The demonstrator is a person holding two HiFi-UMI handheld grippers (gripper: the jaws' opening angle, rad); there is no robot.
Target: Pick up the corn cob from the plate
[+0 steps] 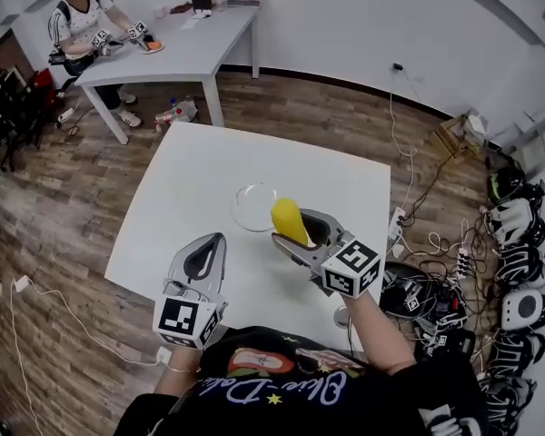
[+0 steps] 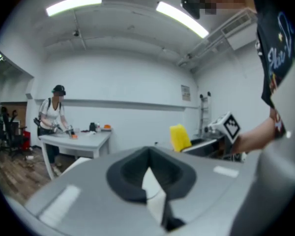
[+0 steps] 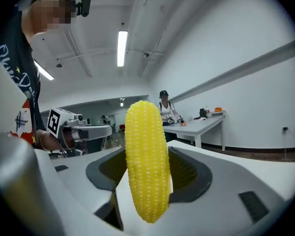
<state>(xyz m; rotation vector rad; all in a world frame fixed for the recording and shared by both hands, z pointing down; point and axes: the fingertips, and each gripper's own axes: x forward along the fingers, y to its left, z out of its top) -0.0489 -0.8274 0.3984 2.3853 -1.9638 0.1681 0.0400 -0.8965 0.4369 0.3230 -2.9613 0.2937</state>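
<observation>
The yellow corn cob [image 1: 287, 214] is up off the white table [image 1: 191, 180], gripped across its middle by my right gripper [image 1: 291, 230], which is shut on it. In the right gripper view the corn cob [image 3: 146, 151] stands upright between the dark pads. The clear glass plate [image 1: 241, 198] lies just left of the corn and holds nothing. My left gripper [image 1: 219, 240] hovers over the table's near edge, jaws together with nothing in them. From the left gripper view the corn cob [image 2: 179, 136] shows at the right, beside the right gripper's marker cube [image 2: 230, 126].
A second white table [image 1: 191, 48] stands at the back left, where a person [image 1: 80, 21] works with grippers. Headsets and cables [image 1: 518, 271] crowd the wooden floor to the right. A socket strip [image 1: 398, 221] lies by the table's right edge.
</observation>
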